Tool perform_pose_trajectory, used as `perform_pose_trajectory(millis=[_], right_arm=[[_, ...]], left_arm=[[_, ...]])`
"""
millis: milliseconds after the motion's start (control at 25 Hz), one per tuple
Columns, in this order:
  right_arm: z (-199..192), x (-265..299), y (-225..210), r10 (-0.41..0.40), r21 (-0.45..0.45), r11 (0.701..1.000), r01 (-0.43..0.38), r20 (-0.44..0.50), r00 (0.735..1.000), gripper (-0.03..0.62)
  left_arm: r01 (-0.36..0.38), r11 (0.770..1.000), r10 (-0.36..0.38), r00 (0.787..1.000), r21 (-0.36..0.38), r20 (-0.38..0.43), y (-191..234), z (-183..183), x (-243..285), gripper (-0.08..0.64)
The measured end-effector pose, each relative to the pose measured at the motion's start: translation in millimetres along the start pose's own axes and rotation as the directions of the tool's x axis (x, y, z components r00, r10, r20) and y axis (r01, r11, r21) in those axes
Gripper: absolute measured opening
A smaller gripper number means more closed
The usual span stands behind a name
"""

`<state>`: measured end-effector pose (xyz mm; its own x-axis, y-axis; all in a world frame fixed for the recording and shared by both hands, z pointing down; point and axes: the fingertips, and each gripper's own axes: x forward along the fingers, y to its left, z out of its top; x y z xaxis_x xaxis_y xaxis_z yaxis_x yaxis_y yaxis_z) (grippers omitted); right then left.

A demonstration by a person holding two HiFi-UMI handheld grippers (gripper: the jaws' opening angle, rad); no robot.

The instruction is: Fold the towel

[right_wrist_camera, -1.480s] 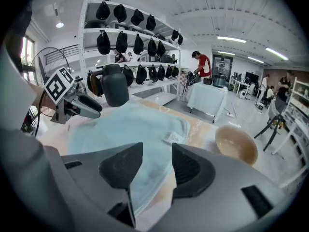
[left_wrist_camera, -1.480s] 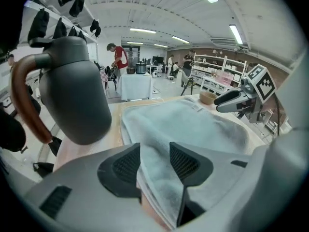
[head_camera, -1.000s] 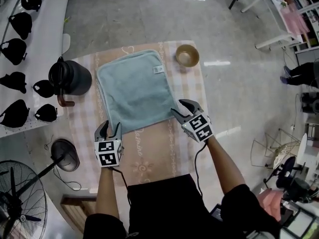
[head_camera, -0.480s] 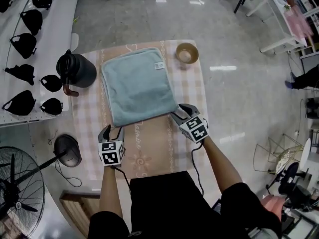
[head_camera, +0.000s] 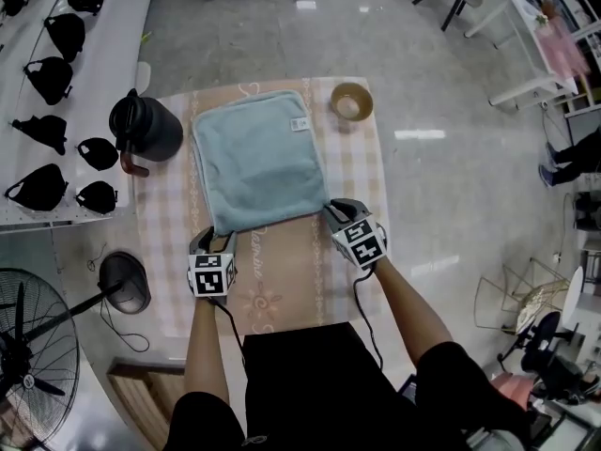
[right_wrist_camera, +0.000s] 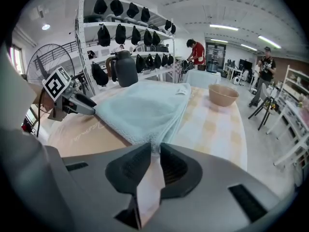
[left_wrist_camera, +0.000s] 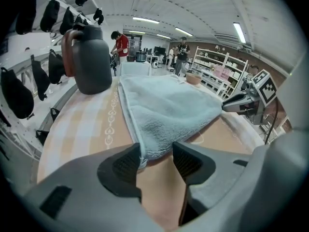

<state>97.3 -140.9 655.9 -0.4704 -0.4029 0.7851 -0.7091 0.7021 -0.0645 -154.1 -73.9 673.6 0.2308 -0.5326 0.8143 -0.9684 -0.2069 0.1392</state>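
Observation:
A light blue towel (head_camera: pixel 258 163) lies flat on the checked tablecloth (head_camera: pixel 282 280), a white tag at its far right corner. My left gripper (head_camera: pixel 214 238) is at the towel's near left corner; in the left gripper view that corner (left_wrist_camera: pixel 149 146) lies between the open jaws of the left gripper (left_wrist_camera: pixel 157 158), against the left pad. My right gripper (head_camera: pixel 335 209) is at the near right corner. In the right gripper view the right gripper (right_wrist_camera: pixel 154 166) has its jaws closing, the pads pinching the towel (right_wrist_camera: pixel 140 108) at its corner.
A black kettle (head_camera: pixel 146 130) stands left of the towel and a tan bowl (head_camera: pixel 351 101) at the far right corner of the table. A shelf of black caps (head_camera: pixel 47 83) runs along the left. A floor fan (head_camera: pixel 38 365) stands near left.
Both grippers moved forward and down to the towel's near corners. The right jaws narrowed from wide open onto the right corner. The towel has not moved.

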Motion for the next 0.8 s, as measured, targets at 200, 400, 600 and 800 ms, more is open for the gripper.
perform_pose_trajectory(millis=[200,400,600,800], right_arm=[[0.8,-1.3,-0.8,-0.014,-0.013,1.000,0.014,0.005,1.000,0.037],[-3.9,-7.4,6.0,0.001,-0.033,0.999,-0.001,0.004,1.000,0.032],[-11.0,-18.8,12.8,0.017,-0.047,0.999,-0.016,0.011,1.000,0.029],[-20.8,-32.6,24.3,0.037,-0.066,0.997,-0.036,0.010,0.999,0.026]], left_arm=[[-0.032,0.999,0.032,0.999,0.008,-0.010,4.3,-5.7,-1.3,0.153],[-0.050,0.999,0.050,0.999,-0.007,-0.008,6.7,-10.2,-8.5,0.050],[-0.052,0.999,0.052,0.999,0.004,-0.017,-0.4,-21.8,-17.6,0.038],[-0.050,0.999,0.050,0.998,0.004,-0.024,-12.4,-40.2,-31.2,0.037]])
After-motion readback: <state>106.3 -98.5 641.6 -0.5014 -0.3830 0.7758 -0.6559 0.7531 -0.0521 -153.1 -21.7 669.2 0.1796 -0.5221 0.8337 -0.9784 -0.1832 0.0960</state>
